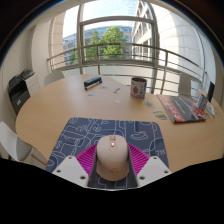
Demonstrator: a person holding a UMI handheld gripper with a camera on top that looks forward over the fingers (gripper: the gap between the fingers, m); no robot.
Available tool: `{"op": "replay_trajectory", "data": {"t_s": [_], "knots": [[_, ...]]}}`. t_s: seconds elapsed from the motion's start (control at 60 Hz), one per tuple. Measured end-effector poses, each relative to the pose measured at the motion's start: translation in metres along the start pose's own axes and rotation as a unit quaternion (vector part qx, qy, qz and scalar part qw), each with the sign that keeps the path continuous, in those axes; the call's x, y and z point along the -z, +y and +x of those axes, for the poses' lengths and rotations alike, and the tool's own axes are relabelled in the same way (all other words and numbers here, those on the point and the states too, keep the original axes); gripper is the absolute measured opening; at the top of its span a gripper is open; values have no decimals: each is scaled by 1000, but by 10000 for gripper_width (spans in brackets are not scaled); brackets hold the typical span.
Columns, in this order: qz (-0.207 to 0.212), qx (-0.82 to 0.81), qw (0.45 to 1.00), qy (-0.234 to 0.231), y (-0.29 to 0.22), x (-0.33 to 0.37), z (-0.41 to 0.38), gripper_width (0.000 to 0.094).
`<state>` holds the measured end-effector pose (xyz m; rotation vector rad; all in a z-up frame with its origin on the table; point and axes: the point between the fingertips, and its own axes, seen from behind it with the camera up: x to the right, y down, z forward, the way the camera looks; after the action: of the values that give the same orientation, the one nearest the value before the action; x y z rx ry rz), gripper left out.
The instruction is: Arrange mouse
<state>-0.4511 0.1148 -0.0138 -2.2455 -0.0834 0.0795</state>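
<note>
Between the fingers of the hand-held gripper (112,172) sat the mouse (112,157), filling most of the gap, on a patterned mouse mat (85,132). Beyond the mat the table (60,105) lay bare across its middle. Farther off stood a mug (138,87), a small dark object (92,82) near the far edge, and books (182,107) off to the right.

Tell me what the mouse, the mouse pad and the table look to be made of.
Mouse: likely plastic, pale beige with a soft sheen on its rounded back. It sits between the open gripper fingers.
Mouse pad: probably fabric-topped, matte, dark blue with a printed pale pattern.
Table: wood or wood-look laminate, light tan and smooth; which one cannot be told.
</note>
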Motion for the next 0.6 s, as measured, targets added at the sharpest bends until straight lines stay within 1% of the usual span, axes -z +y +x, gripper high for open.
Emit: {"op": "replay_trajectory", "data": {"t_s": [0.017,0.05,0.083,0.1,0.133,0.167,0.183,0.217,0.283,0.367,0.467,0.6], "knots": [[-6,2,1000,2,0,4,-4,498],[6,10,1000,9,-6,7,-2,518],[2,18,1000,17,-8,13,0,550],[0,20,1000,20,-9,16,1,581],[1,22,1000,22,-11,18,-1,692],[1,24,1000,19,-14,26,-5,835],[2,25,1000,18,-15,31,-8,857],[5,26,999,19,-20,41,-10,831],[12,26,999,27,-34,69,-9,854],[26,20,999,30,-44,100,-13,852],[44,20,998,28,-58,155,-23,853],[64,21,997,29,-61,228,-33,847]]}}
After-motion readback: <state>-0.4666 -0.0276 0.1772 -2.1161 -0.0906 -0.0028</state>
